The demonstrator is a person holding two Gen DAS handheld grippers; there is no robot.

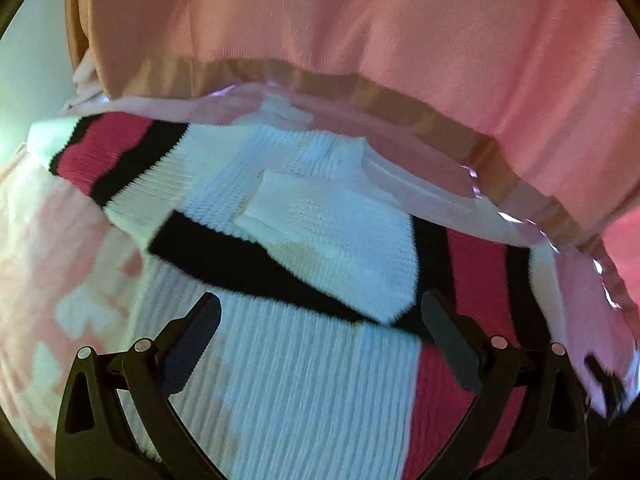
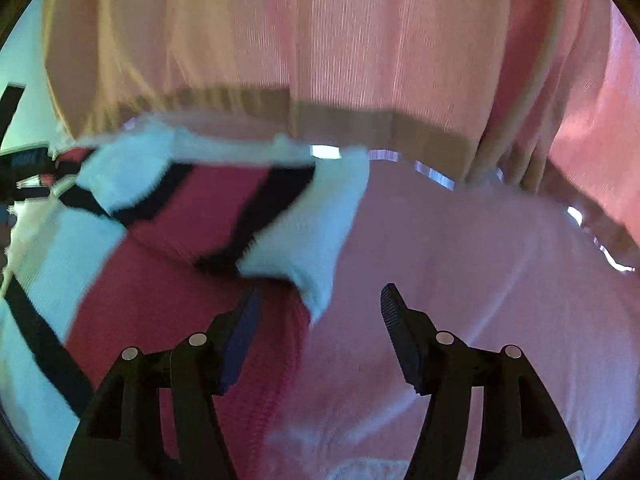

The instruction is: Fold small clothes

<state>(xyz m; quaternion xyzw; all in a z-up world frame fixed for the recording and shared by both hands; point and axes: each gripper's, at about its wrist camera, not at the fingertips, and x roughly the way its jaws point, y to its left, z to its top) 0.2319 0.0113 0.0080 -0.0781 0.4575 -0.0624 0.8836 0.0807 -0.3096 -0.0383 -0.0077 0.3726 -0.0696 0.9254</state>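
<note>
Both grippers [image 1: 320,312] [image 2: 320,304] agape over sweater [image 1: 304,216] (blurred).

A small knitted sweater [image 1: 304,216] lies spread on the pink surface, partly folded. It is white ribbed knit with a broad dark pink band edged by black stripes. One striped sleeve lies at the far left, and a folded layer crosses the middle at a slant, its black edge running toward the near right. In the right wrist view, a striped part of the sweater [image 2: 224,220] lies doubled over, blurred.
</note>
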